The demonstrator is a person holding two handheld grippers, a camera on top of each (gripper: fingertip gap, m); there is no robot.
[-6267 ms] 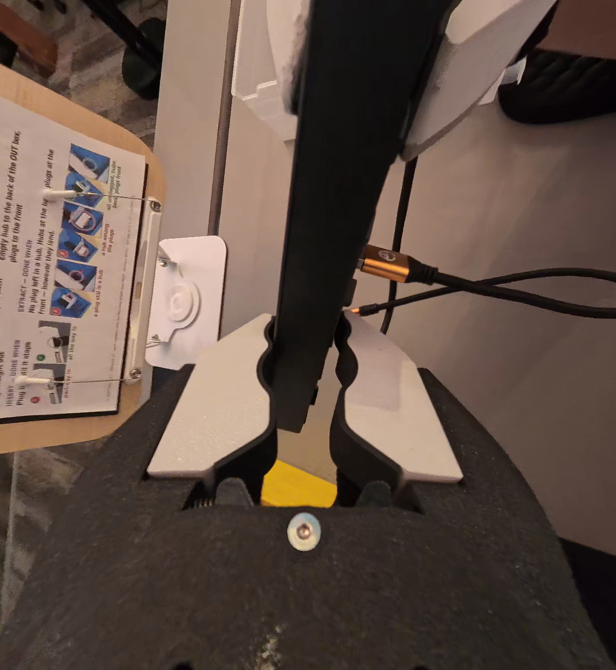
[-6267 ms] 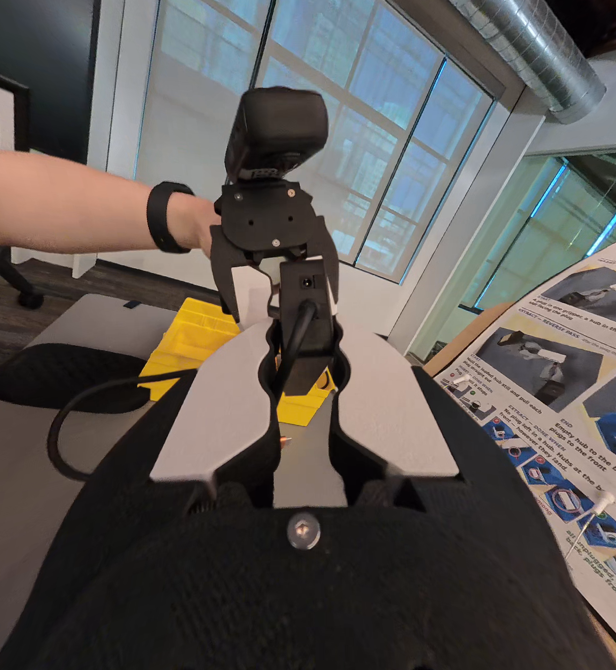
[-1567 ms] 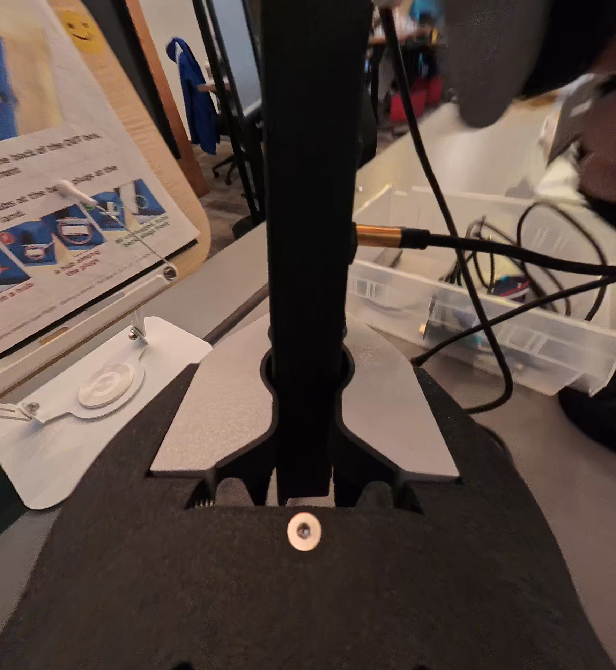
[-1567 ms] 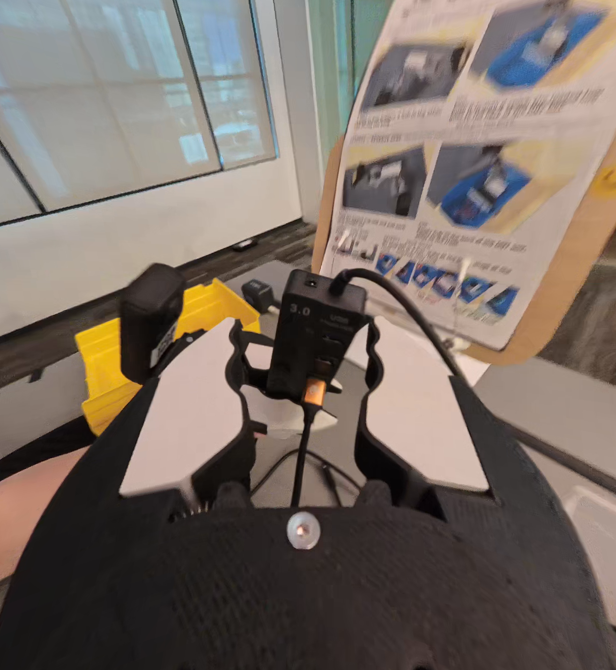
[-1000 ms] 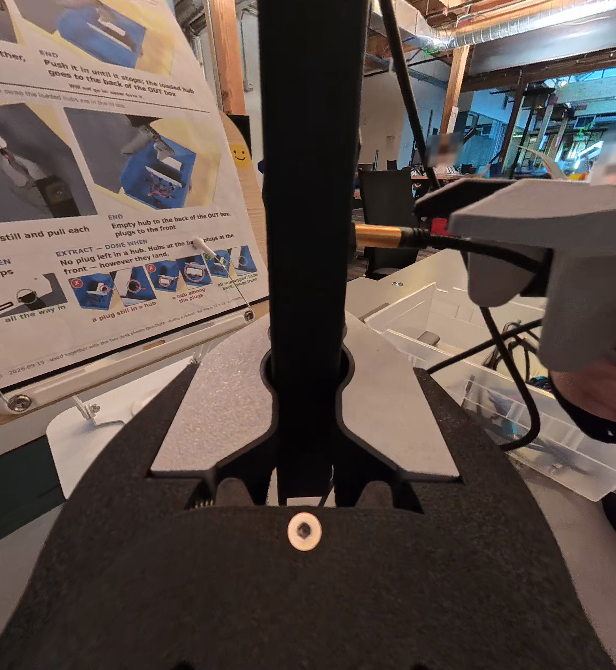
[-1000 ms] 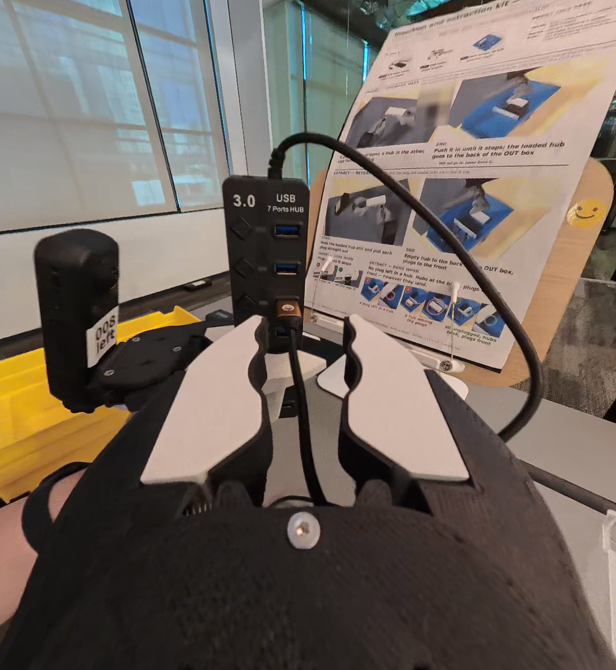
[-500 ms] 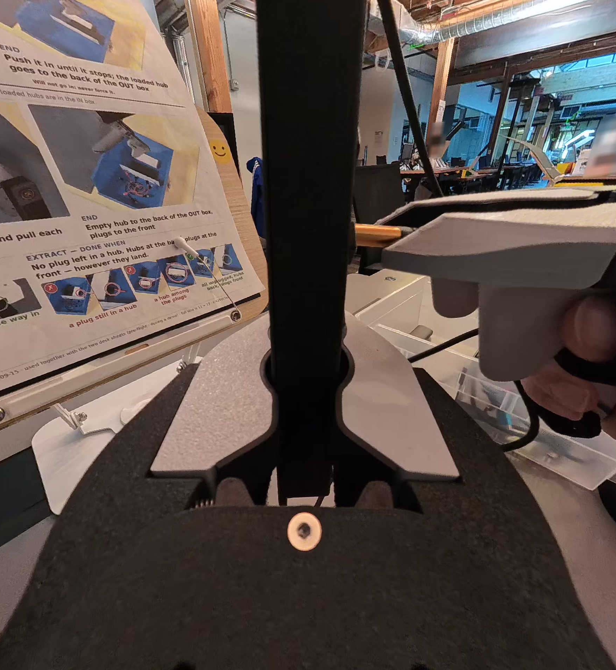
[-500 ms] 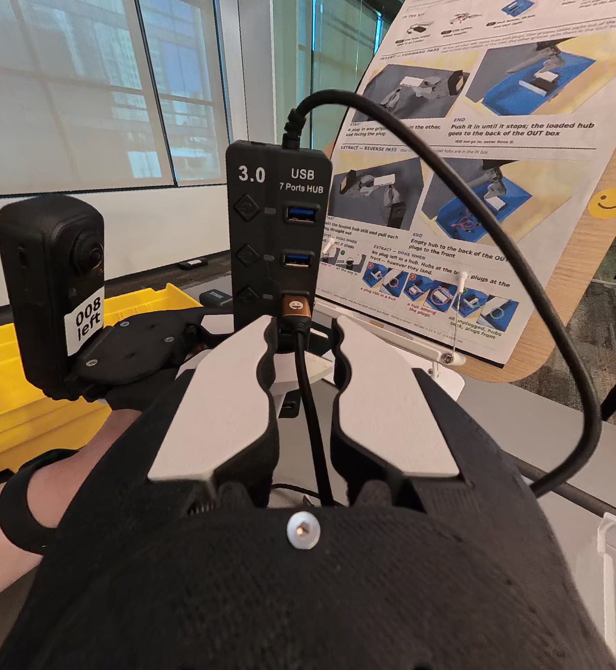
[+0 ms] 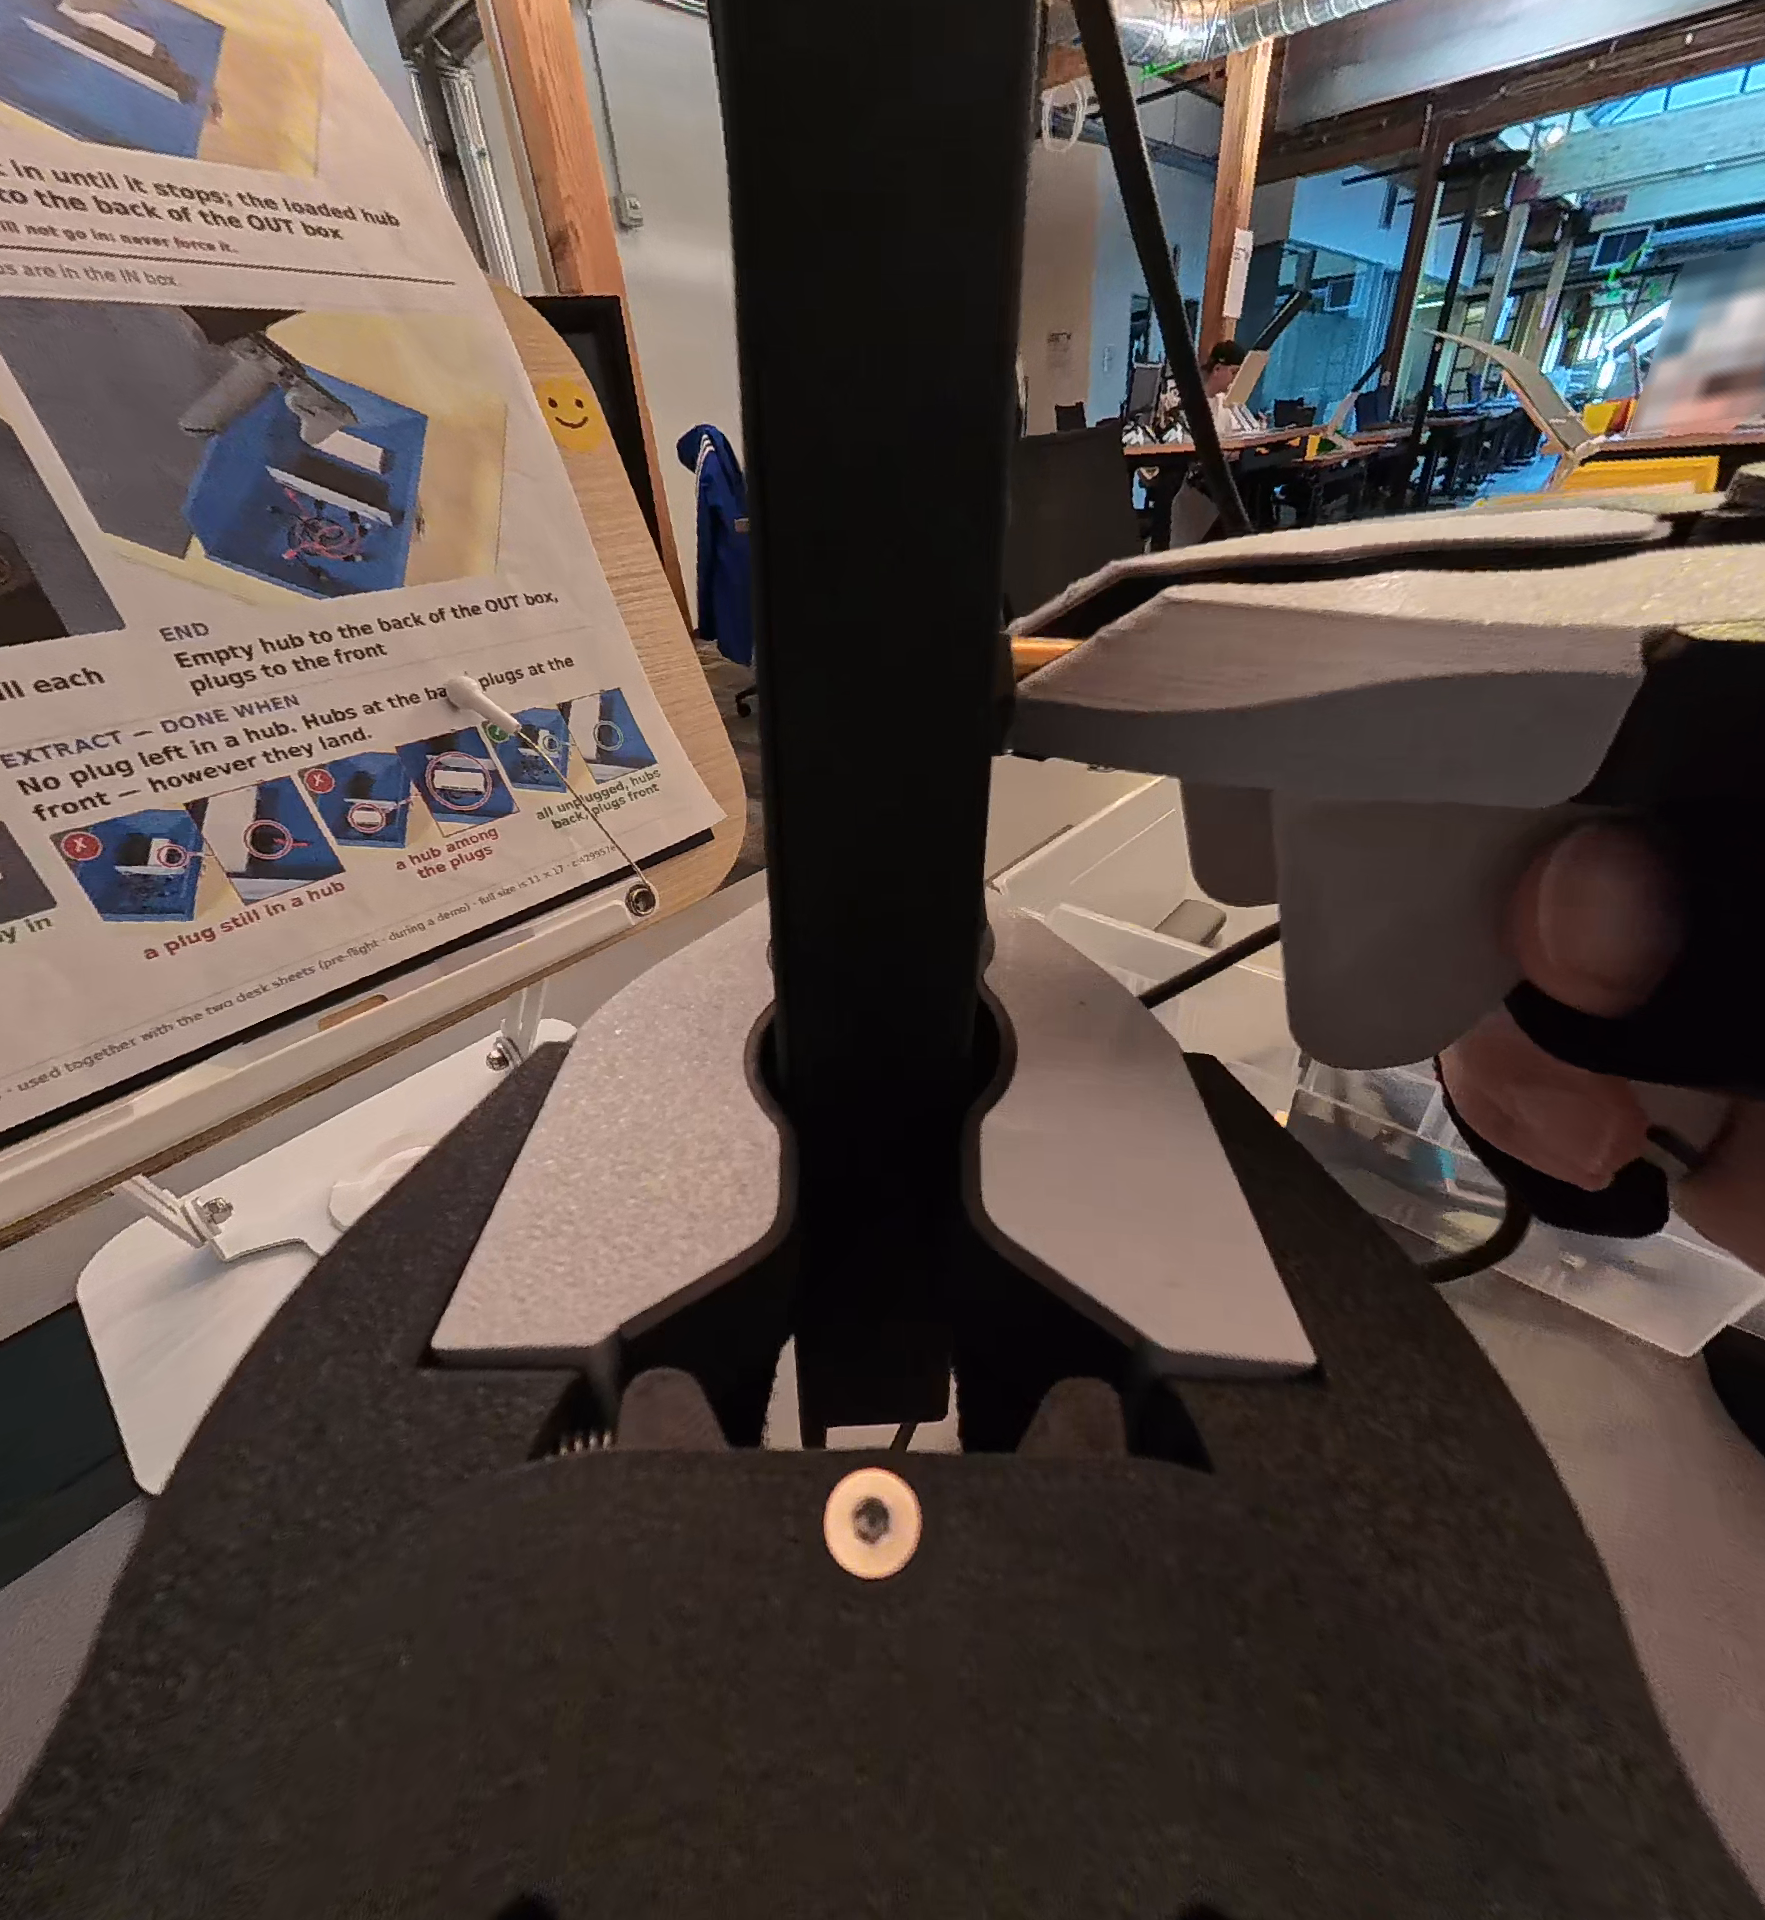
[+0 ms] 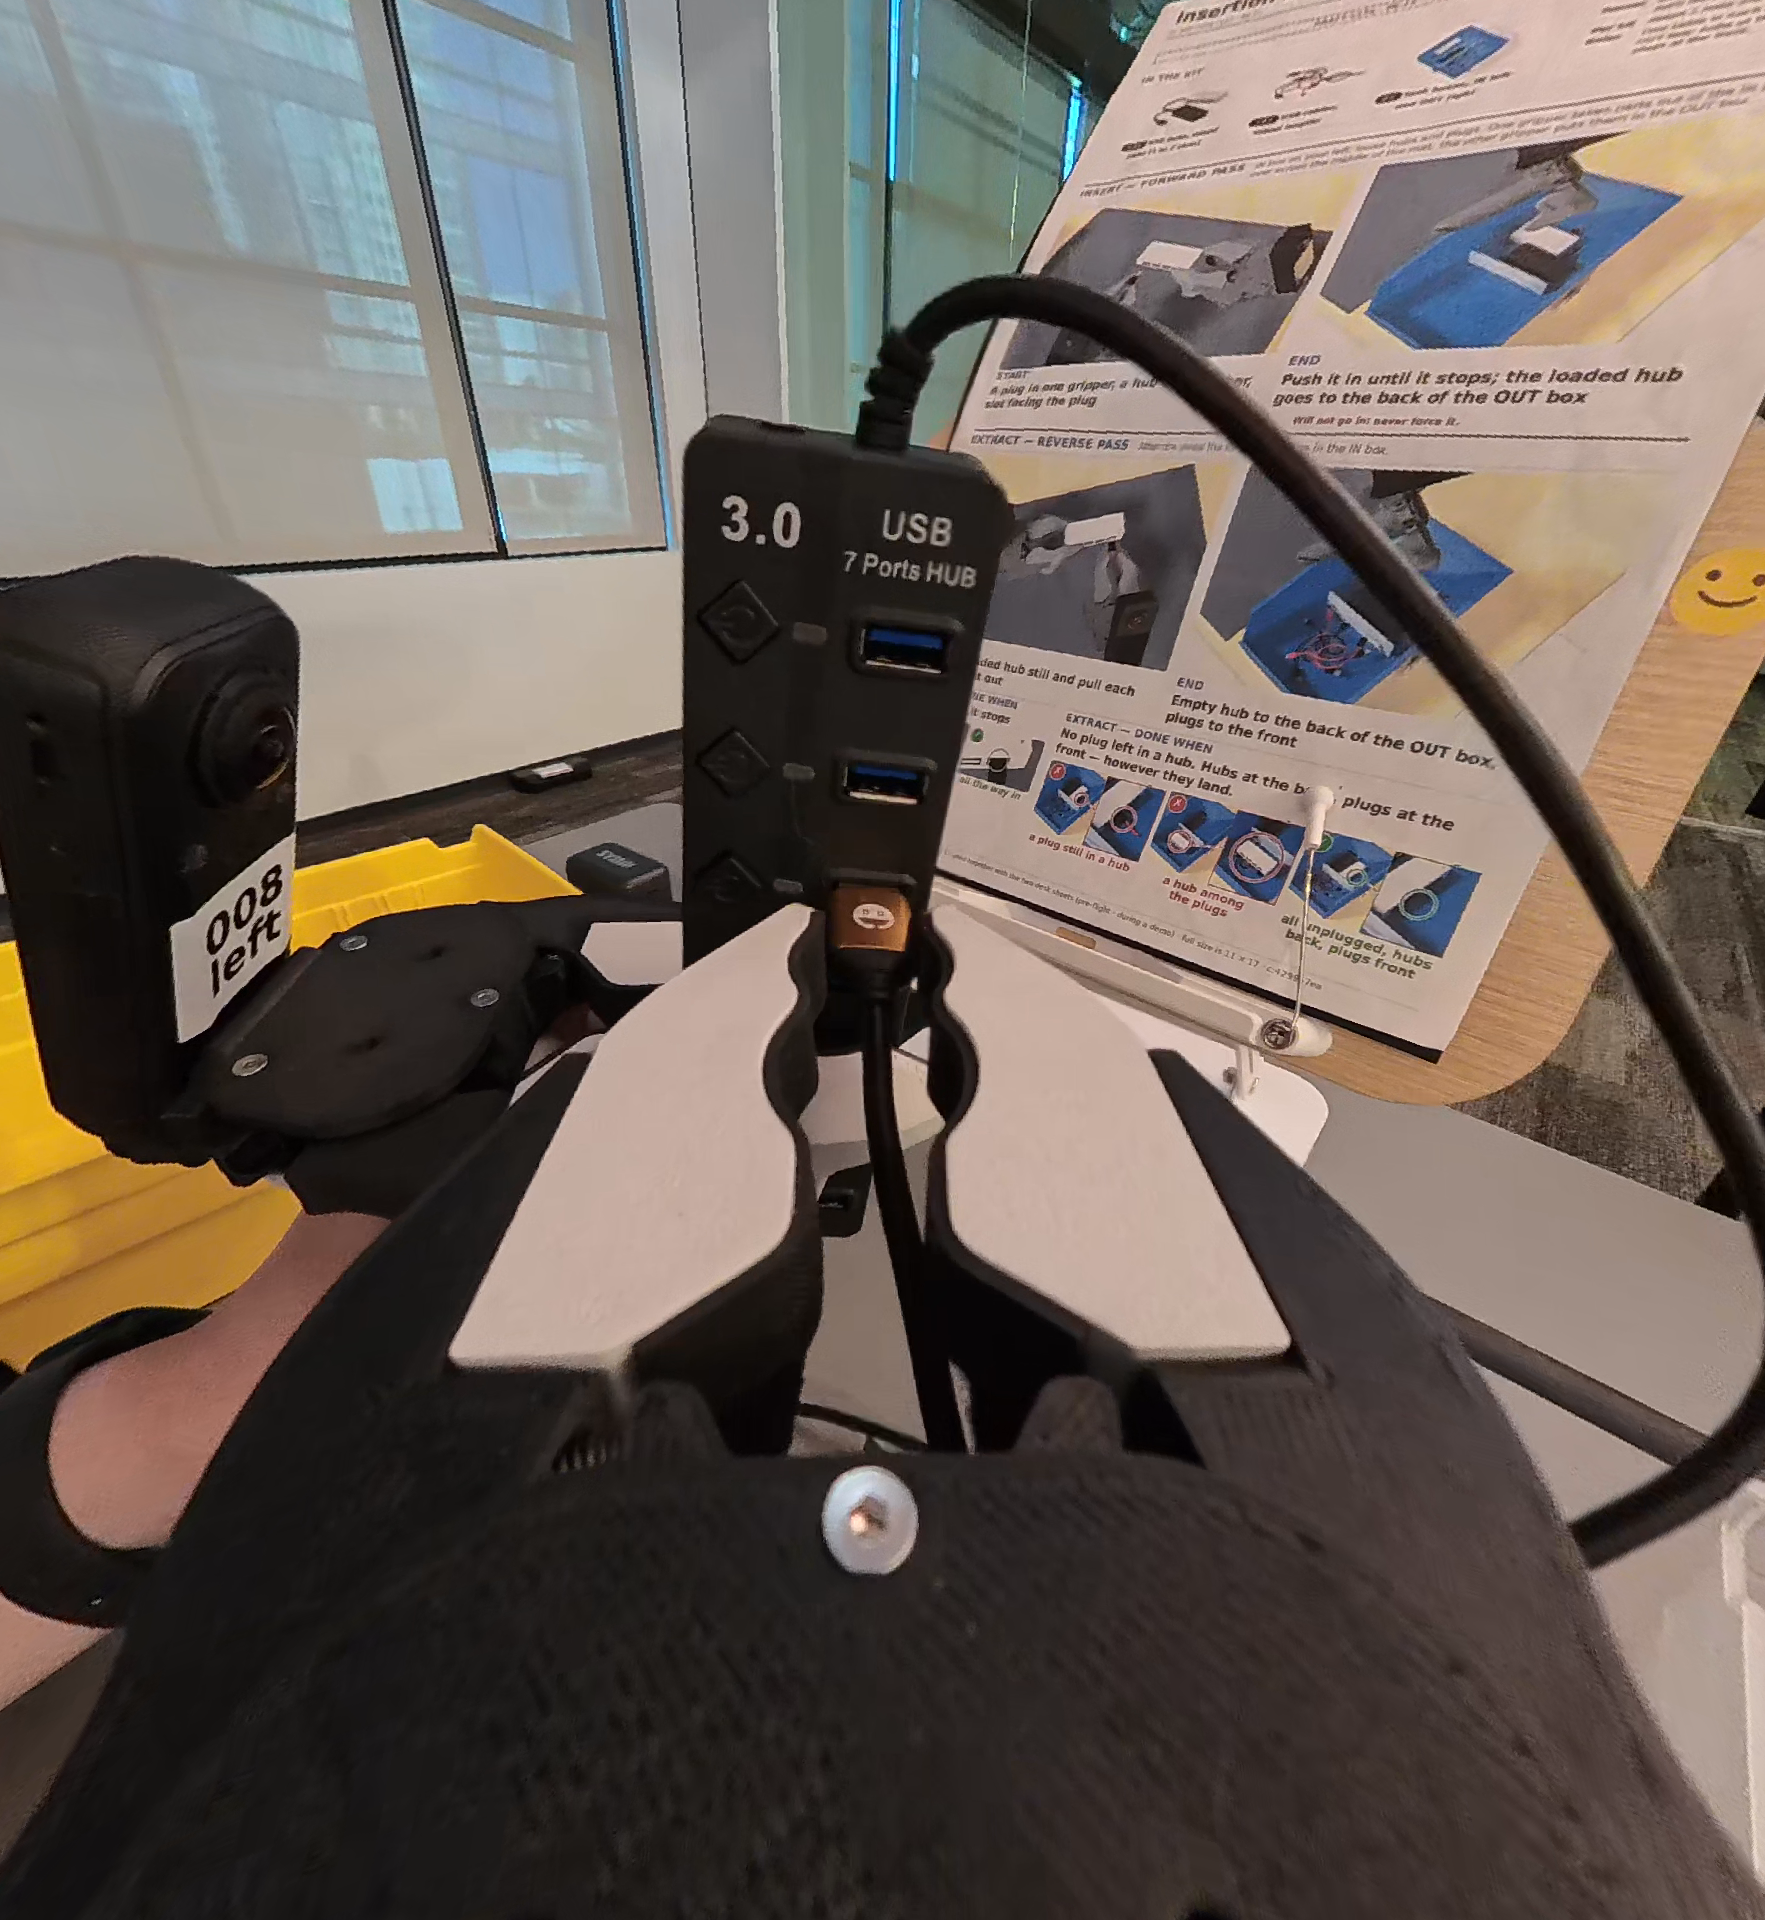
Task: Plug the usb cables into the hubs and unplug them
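Right gripper (image 10: 862, 966) had closed in and clamped the plug (image 10: 865, 925); left gripper (image 9: 878, 1049) gripped hub (image 10: 836, 665); unplugging, next a straight pull.

A black USB hub (image 10: 836, 665) is held upright by the left gripper (image 10: 649, 997), whose black camera (image 10: 130, 831) is seen at the left above a yellow bin (image 10: 16, 1226). The hub's third port is occupied by an orange-gold plug (image 10: 870, 925), which is flanked closely by the white fingers (image 10: 670, 1143) of the right gripper (image 10: 870, 971); contact with the plug cannot be confirmed. The plug's black cable (image 10: 899, 1226) is routed back between the fingers, and an instruction sheet (image 10: 1325, 582) on a wooden board is propped behind the hub.
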